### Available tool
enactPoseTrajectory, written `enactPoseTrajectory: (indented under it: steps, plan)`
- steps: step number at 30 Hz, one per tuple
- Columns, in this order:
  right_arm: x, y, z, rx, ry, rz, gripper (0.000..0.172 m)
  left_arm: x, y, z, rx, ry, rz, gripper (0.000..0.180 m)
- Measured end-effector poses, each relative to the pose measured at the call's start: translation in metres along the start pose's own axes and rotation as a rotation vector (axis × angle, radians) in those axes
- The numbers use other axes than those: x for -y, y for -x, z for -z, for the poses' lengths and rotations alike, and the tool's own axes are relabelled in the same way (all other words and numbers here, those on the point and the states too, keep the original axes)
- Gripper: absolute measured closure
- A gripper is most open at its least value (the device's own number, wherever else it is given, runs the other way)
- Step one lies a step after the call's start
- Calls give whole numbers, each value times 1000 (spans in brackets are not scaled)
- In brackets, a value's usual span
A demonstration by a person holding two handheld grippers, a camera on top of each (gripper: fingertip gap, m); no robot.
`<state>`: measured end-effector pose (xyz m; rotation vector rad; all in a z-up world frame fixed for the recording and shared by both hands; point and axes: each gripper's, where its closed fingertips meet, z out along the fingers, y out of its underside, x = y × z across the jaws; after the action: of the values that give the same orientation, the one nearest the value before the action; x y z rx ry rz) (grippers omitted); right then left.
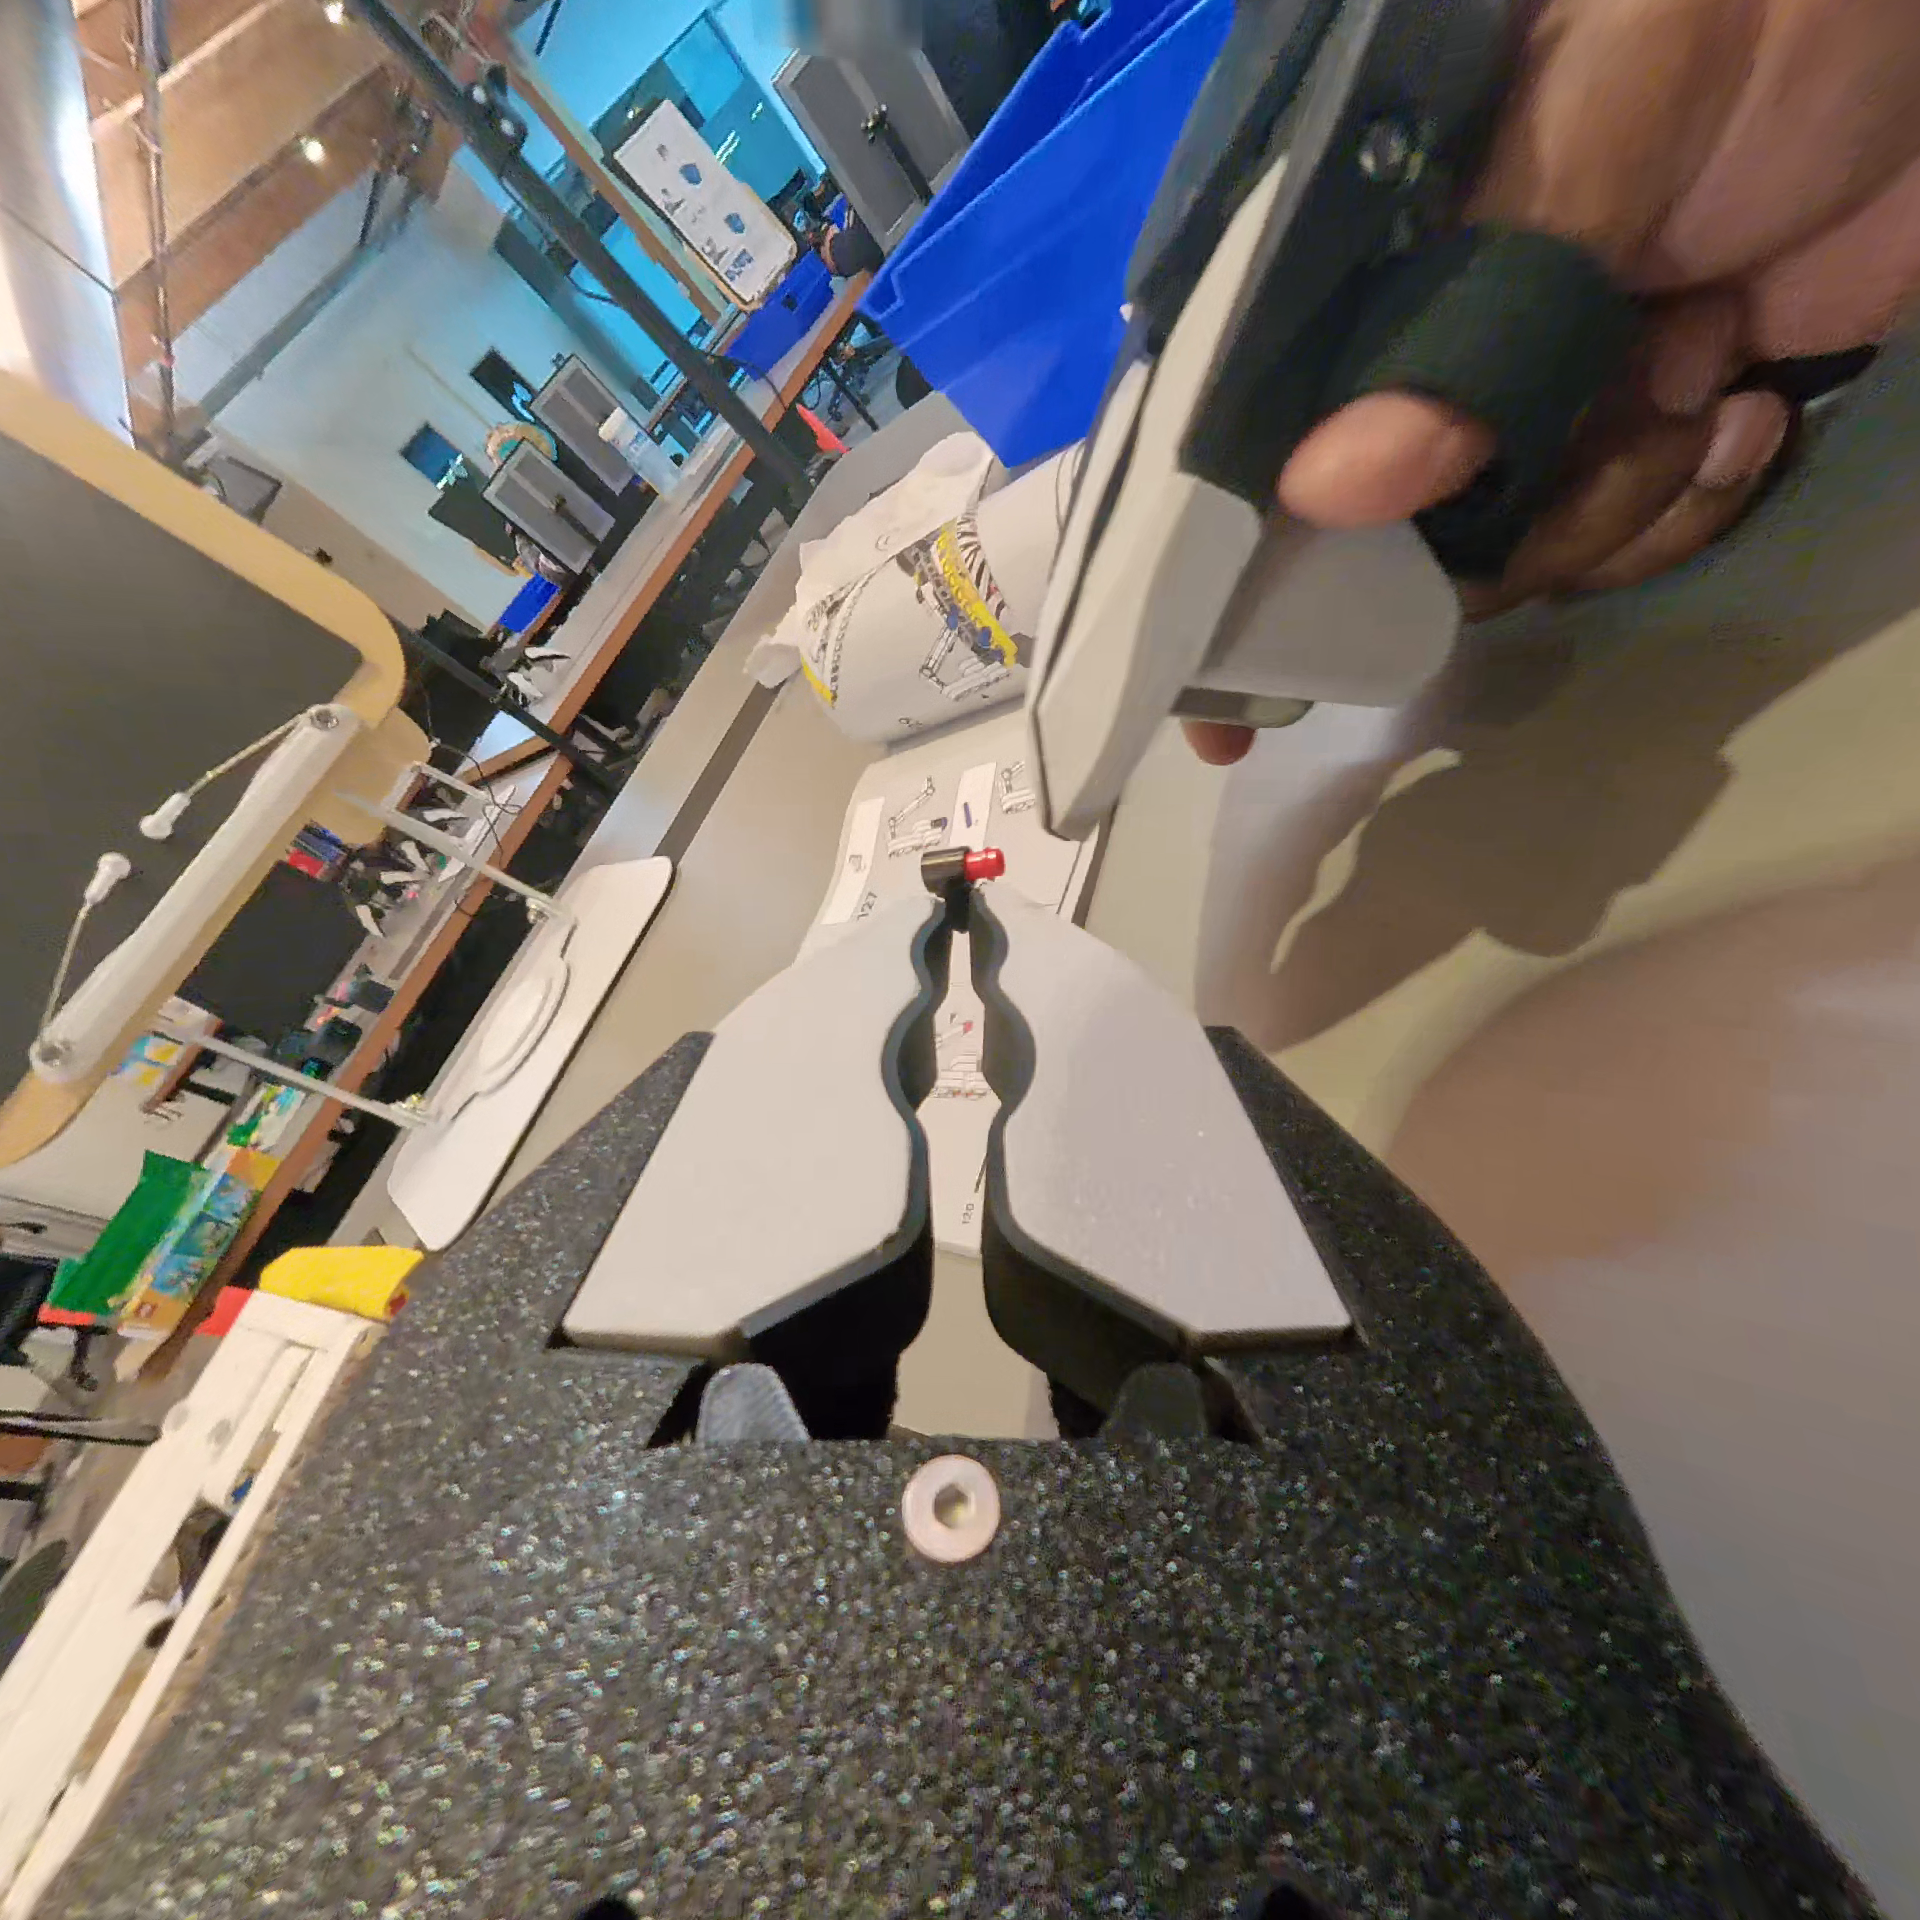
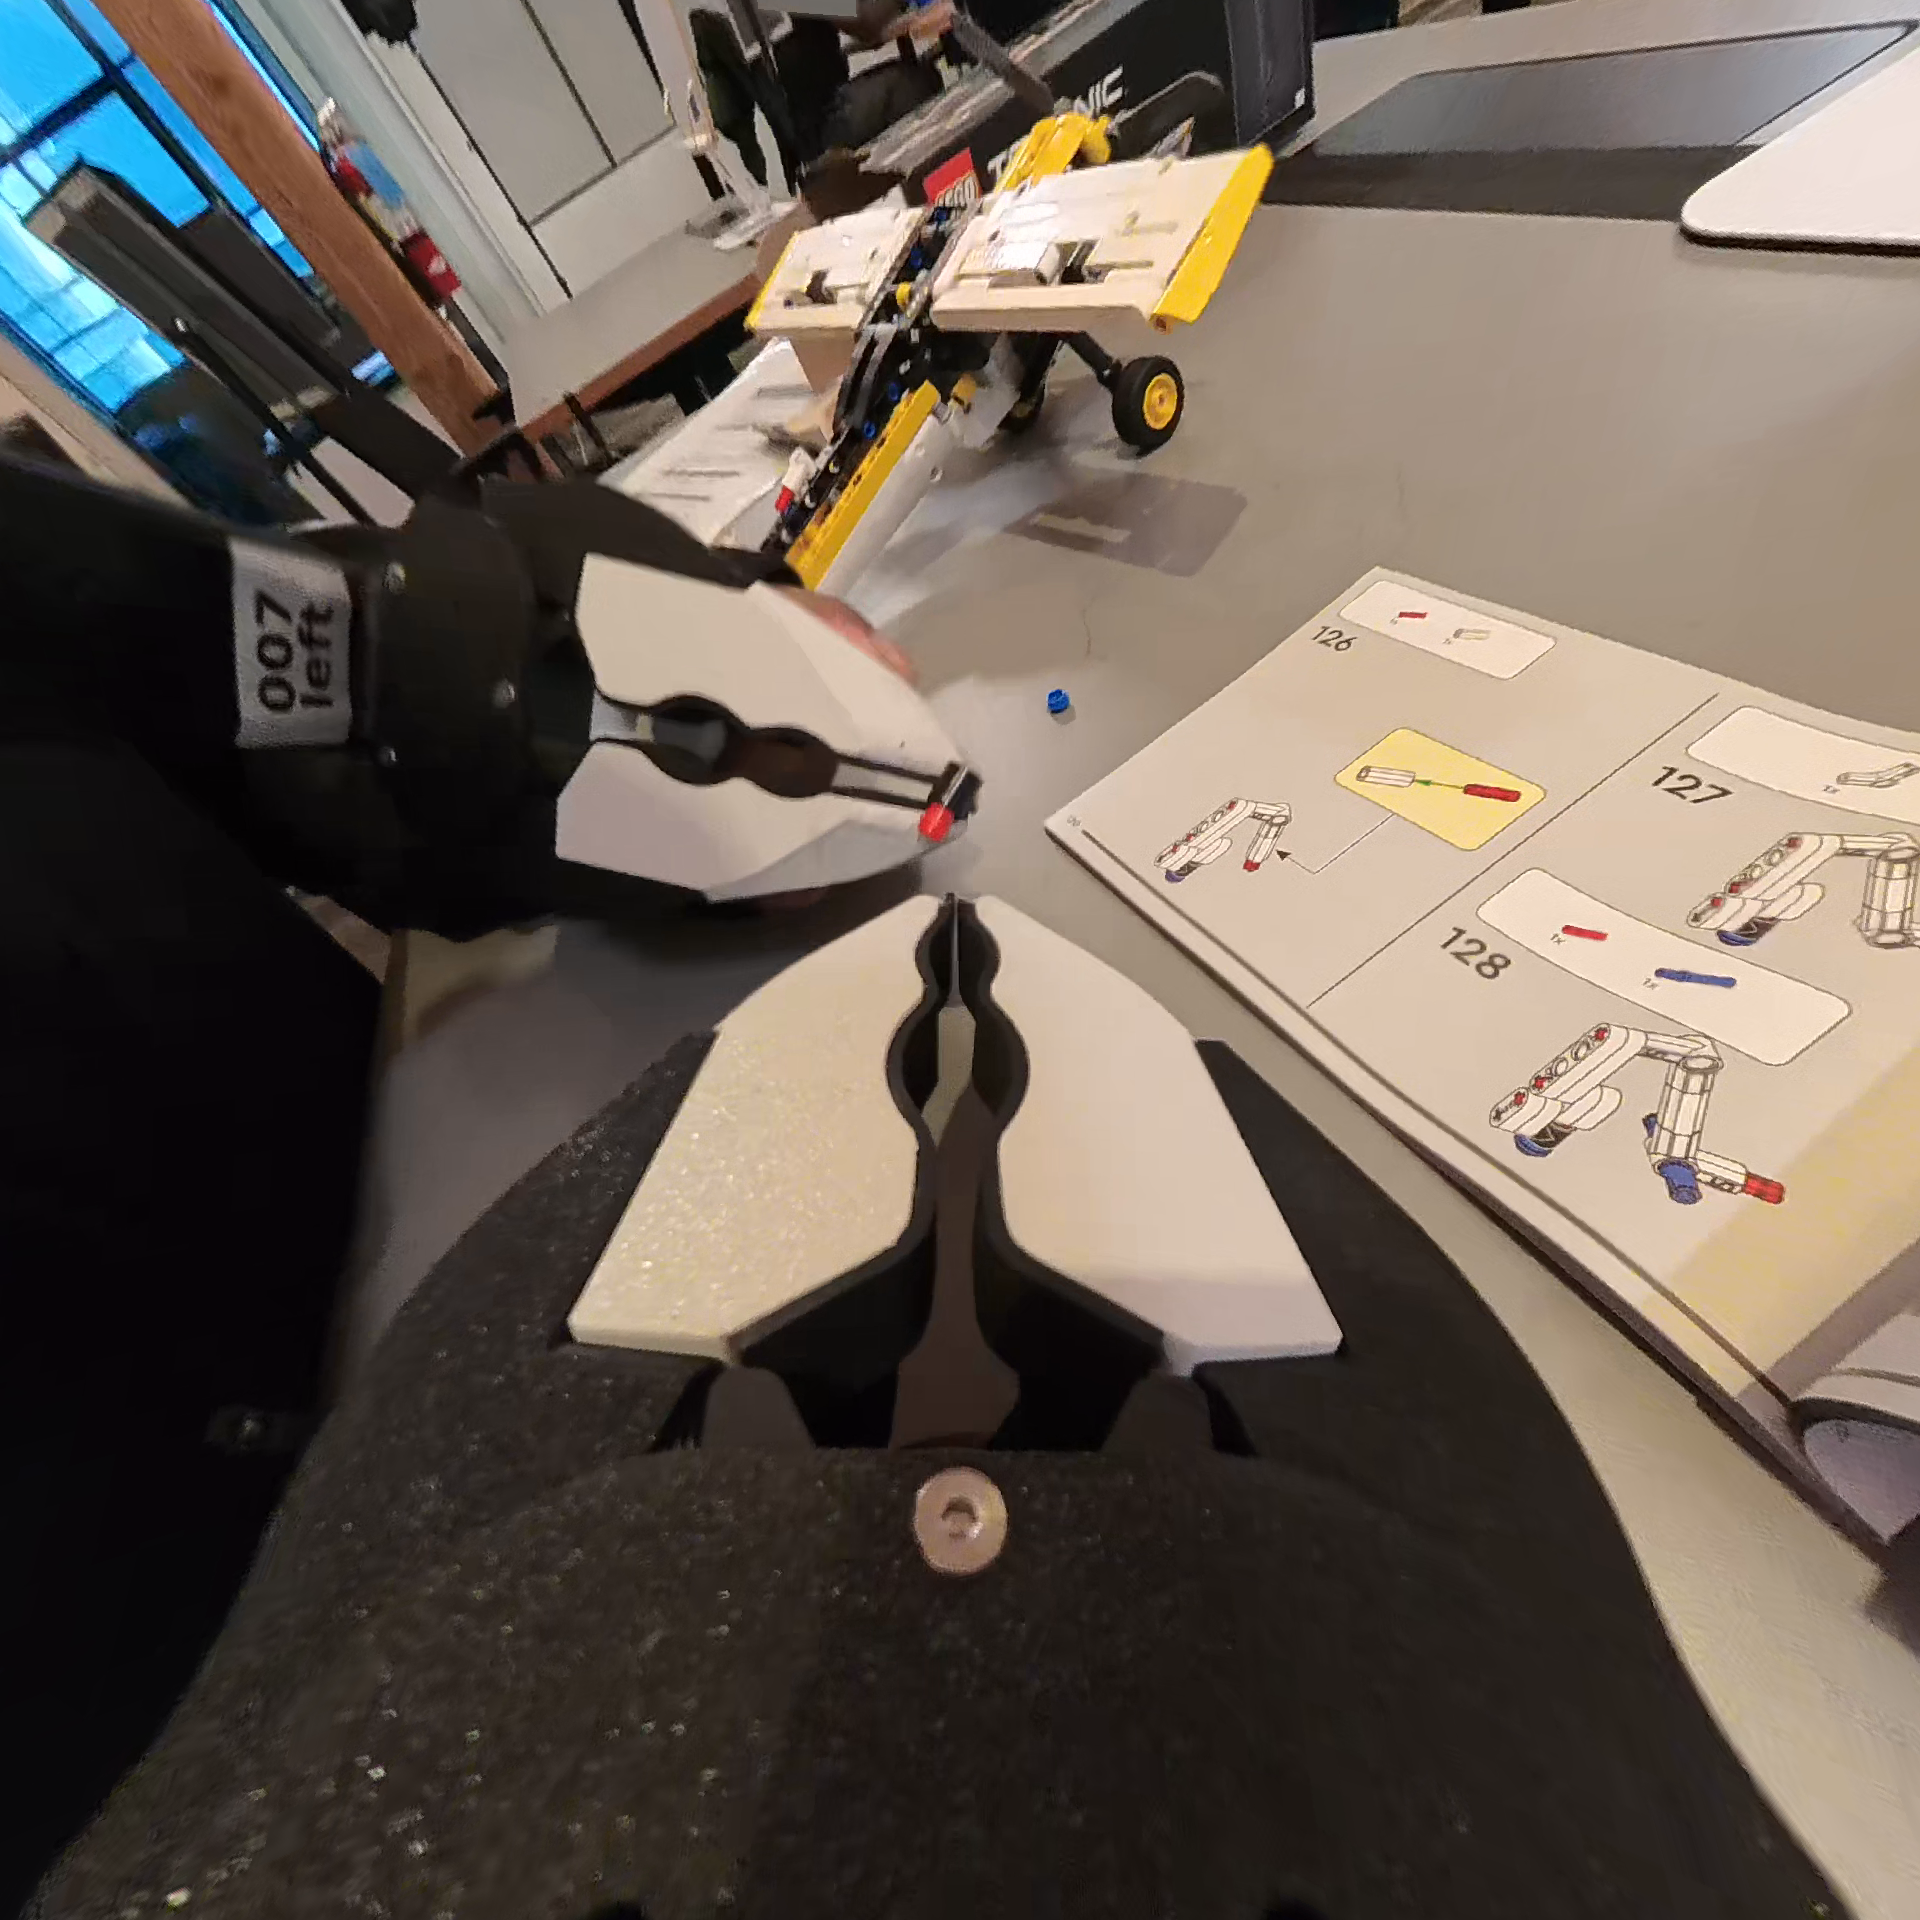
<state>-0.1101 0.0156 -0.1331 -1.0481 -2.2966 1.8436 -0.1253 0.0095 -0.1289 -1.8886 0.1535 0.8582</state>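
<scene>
My left gripper (image 1: 958, 906) is shut on a small black connector with a red pin (image 1: 964, 864) that sticks out past its fingertips, above an open instruction booklet (image 1: 894, 831). The right wrist view shows this gripper (image 2: 951, 795) with the red-tipped piece (image 2: 935, 821) pinched at its tips, just above the grey table (image 2: 1455, 436). My right gripper (image 2: 954, 906) is shut, pads together, close below the left gripper's tips. In the left wrist view it (image 1: 1070, 800) hangs at the upper right, held by a hand (image 1: 1621, 343).
A yellow and white brick-built plane (image 2: 987, 281) stands at the back of the table. A tiny blue piece (image 2: 1058, 702) lies beside the booklet (image 2: 1558, 935). A white tray (image 2: 1829, 177) sits far right and also shows in the left wrist view (image 1: 540, 1029). Blue bins (image 1: 1018, 260) stand behind. The grippers are tip to tip, or close to it.
</scene>
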Motion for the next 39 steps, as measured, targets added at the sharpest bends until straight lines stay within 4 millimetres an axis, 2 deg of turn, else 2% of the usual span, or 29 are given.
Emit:
enactPoseTrajectory:
  steps: [6,14,30,33,39]
  plan:
    - [2,9,-3,66,-17,-53,158,6,-10,0,-3,-16,-93,177]
    - [0,10,-3,89,-3,-82,166,8,-11,2,13,-19,-159,176]
    - [-11,3,-4,-3,64,-14,167,-1,-15,-4,-41,40,11,176]
    - [-16,5,-5,-22,92,15,167,-21,5,-5,16,106,98,177]
    - [-13,4,1,-69,84,70,167,-14,-1,-6,-26,62,114,177]
